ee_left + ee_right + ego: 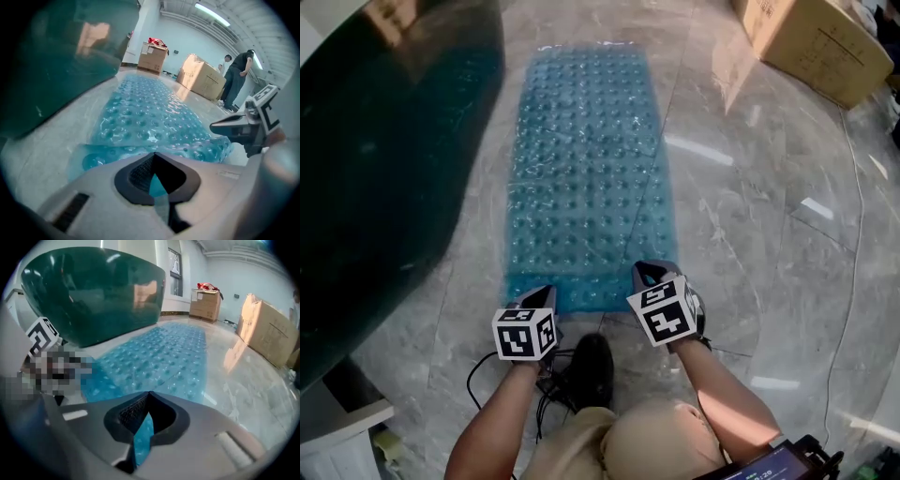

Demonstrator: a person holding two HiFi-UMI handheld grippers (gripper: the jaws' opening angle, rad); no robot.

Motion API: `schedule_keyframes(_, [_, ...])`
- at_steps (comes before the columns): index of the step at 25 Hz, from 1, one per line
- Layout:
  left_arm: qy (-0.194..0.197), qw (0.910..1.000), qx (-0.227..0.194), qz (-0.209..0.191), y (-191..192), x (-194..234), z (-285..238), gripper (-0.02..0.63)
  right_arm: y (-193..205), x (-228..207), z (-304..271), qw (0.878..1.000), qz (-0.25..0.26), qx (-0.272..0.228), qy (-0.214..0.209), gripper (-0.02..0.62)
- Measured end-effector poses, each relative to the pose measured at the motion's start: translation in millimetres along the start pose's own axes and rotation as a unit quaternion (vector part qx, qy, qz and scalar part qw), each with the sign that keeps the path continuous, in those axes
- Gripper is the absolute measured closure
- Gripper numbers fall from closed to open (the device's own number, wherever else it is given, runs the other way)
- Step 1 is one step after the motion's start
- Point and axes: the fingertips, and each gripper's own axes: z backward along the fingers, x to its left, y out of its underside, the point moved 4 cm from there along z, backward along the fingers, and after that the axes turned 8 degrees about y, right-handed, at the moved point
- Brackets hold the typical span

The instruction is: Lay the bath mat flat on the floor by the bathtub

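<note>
Now, from the head view, the blue bath mat (586, 178) lies stretched along the marble floor (750, 216), running toward 12 o'clock, with the dark green bathtub (384, 159) just beside it at 9 o'clock. My left gripper (542, 296) sits at the mat's near corner at 7 o'clock, and my right gripper (652, 274) at the near corner at 5 o'clock. A cardboard box (816, 42) stands well apart at 1 o'clock. My black shoe (589, 370) is at 6 o'clock.

Next, in the left gripper view, my fingers are pressed together on a thin strip of the mat's edge, which lifts slightly off the floor. The bumpy mat spreads ahead toward 12 o'clock, with the tub at 10 o'clock.

Lastly, in the right gripper view, my fingers are likewise clamped on the blue edge. The mat lies flat ahead, with the tub at 11 o'clock.
</note>
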Motion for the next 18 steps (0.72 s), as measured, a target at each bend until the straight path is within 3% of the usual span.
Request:
schedule_keyframes(4, [-0.002,0.9999,-0.016,0.001,7,-13,21,0.600,33,21,3,0.998,0.051,0.024,0.004,0.588])
schedule_keyframes(10, [0.017,0.9990,-0.042,-0.001,-10,-23,58,0.600,72,53,31,0.998,0.050,0.036,-0.019,0.586])
schedule_keyframes(13, [0.022,0.9986,-0.048,-0.001,-8,-23,45,0.600,91,69,41,0.998,0.052,0.035,-0.029,0.586])
schedule_keyframes(18, [0.024,0.9972,0.023,-0.067,24,-31,6,0.600,111,74,34,0.999,0.049,0.007,-0.017,0.586])
